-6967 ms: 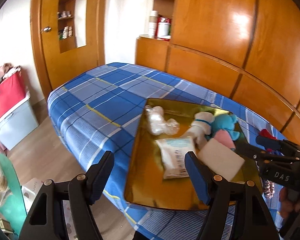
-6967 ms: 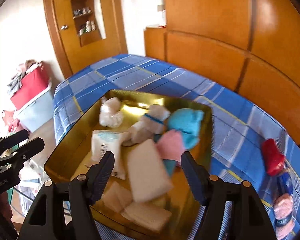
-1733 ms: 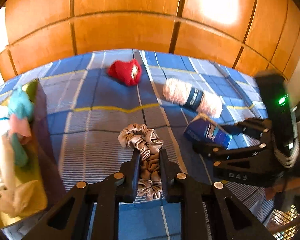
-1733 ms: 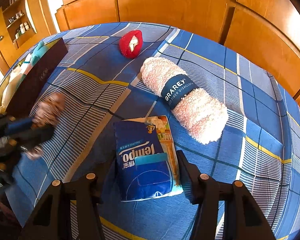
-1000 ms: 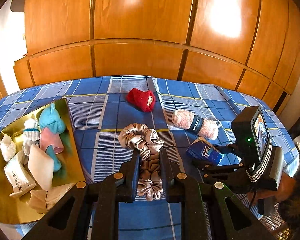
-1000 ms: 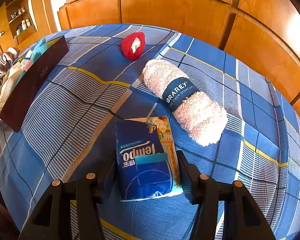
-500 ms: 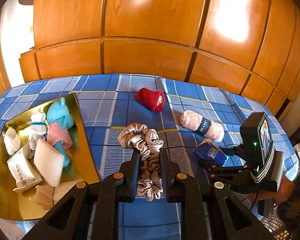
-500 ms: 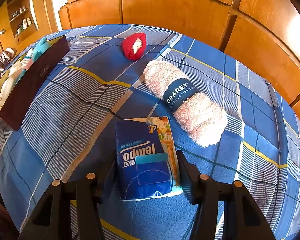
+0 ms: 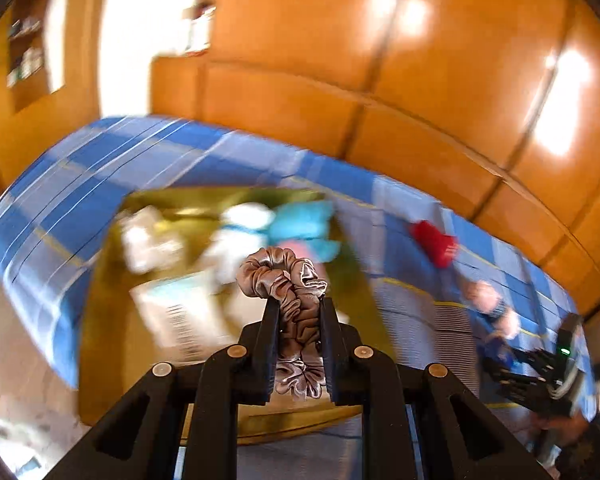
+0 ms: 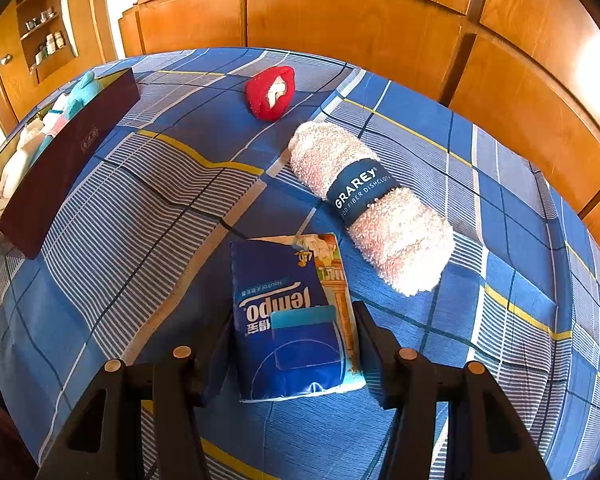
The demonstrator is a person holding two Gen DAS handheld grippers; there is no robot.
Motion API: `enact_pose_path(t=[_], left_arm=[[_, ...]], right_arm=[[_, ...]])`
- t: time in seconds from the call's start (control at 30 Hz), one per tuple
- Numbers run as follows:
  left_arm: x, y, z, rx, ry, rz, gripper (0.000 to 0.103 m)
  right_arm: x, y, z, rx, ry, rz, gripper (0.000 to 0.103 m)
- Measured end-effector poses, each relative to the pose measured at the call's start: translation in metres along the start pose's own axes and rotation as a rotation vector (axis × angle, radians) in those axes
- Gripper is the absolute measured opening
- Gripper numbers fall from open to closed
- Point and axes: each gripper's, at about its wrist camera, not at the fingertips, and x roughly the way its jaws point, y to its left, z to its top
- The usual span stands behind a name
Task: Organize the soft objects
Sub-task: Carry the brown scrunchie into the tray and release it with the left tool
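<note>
Over the tray, far left: the left tool (image 9: 299, 308) is clamped on a taupe satin scrunchie (image 9: 286, 276), held in the air above the near right part of the gold tray (image 9: 100, 320); this view is blurred by motion.
Tray contents: a teal plush toy (image 9: 304, 224), a white plush piece (image 9: 240, 224) and a white packet (image 9: 180, 312) lie inside; finer detail is too smeared to tell.
Scrunchie axis: bunched long and narrow between the fingers, its long axis along the tool, the loose loop pointing away from the camera toward the far side of the tray.
Step in hand: carrying the scrunchie to the tray, by my reading; the drop is not yet made.
Next move, left: lower over a bare patch of tray and part the fingers; satin may cling to one pad.
Bed, middle: a red plush piece (image 10: 271, 94) lies far, well apart from the tray wall (image 10: 68, 164).
Bed, right: a pink rolled dishcloth (image 10: 368, 208) with a navy band lies slantwise, far-left to near-right.
Right tool: the right tool (image 10: 294, 344) straddles a blue Tempo tissue pack (image 10: 288, 320) on the blue plaid bed (image 10: 140, 240); fingers stand close beside both long sides, but whether they grip I cannot tell.
Pack axis: long axis runs near to far, in line with the tool.
Next move, right: squeeze gently, then lift toward the tray.
</note>
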Motion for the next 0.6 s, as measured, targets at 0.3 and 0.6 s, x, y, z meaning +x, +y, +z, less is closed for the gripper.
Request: enact_pose_path(t=[0.3, 0.6], left_arm=[[0.031, 0.086, -0.01, -0.16, 0.143, 0.085, 0.021], [0.057, 0.099, -0.025, -0.166, 0.225, 0.127, 0.039]], right_arm=[[0.0, 0.0, 0.0, 0.004, 0.002, 0.002, 0.055], [0.001, -0.002, 0.0, 0.015, 0.004, 0.007, 0.055]])
